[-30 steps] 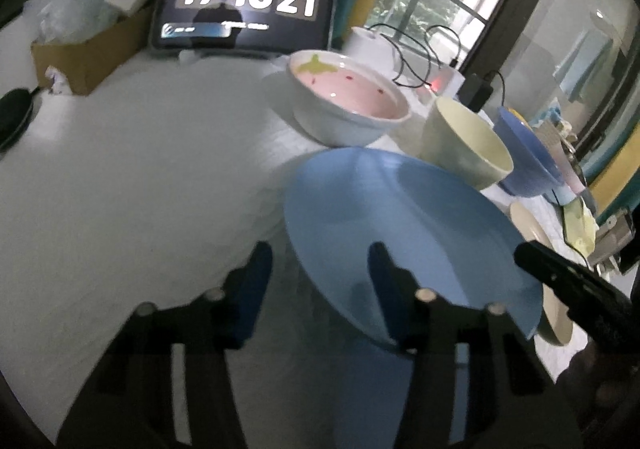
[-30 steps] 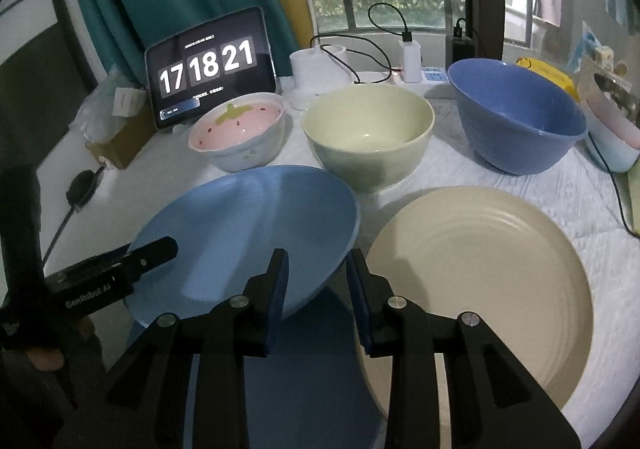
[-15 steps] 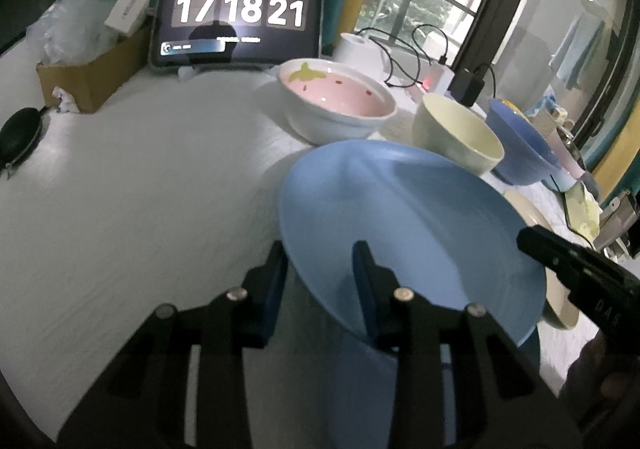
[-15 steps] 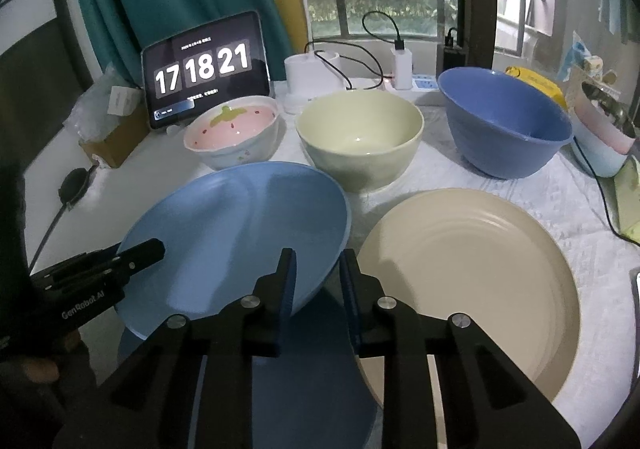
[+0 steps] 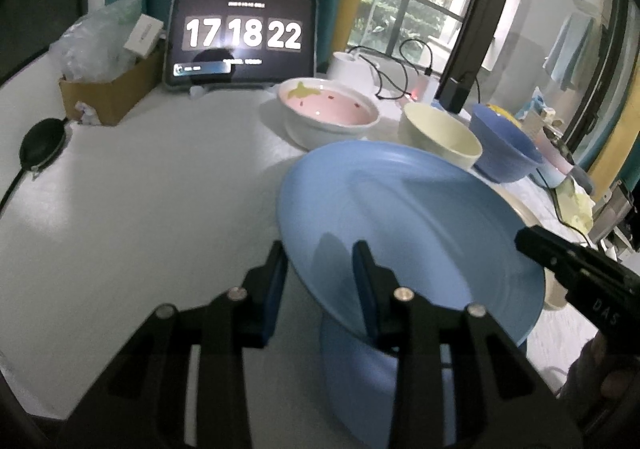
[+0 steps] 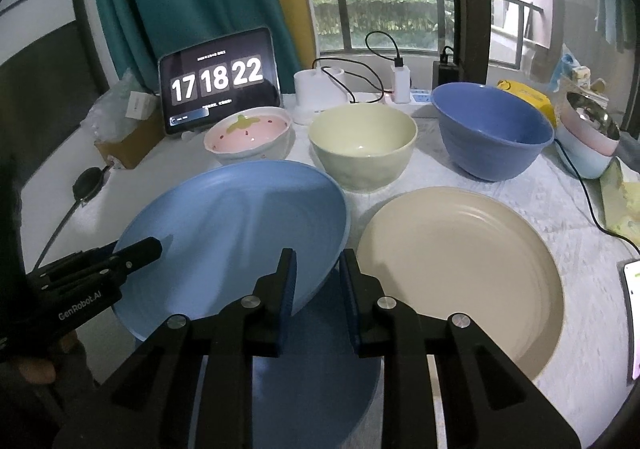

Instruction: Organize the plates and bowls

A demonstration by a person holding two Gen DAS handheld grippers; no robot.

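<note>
A light blue plate [image 5: 404, 225] [image 6: 236, 233] is held off the table, tilted, over another blue plate [image 6: 312, 381]. My left gripper [image 5: 320, 273] is shut on its left rim. My right gripper [image 6: 316, 281] is shut on its right rim. A beige plate [image 6: 460, 269] lies flat on the table to the right. Behind stand a pink strawberry bowl [image 6: 248, 135], a pale green bowl [image 6: 362, 145] and a dark blue bowl [image 6: 492, 129].
A tablet clock [image 6: 218, 81] stands at the back left beside a cardboard box [image 5: 108, 89]. A white charger base with cables [image 6: 320, 89] sits at the back. Stacked small bowls [image 6: 588, 137] stand at the far right. A black round object [image 5: 42, 143] lies at the left.
Both grippers' jaws have narrowed onto the blue plate's rim, the left one most, and the plate has risen off the lower blue plate. The clock changed from 21 to 22.
</note>
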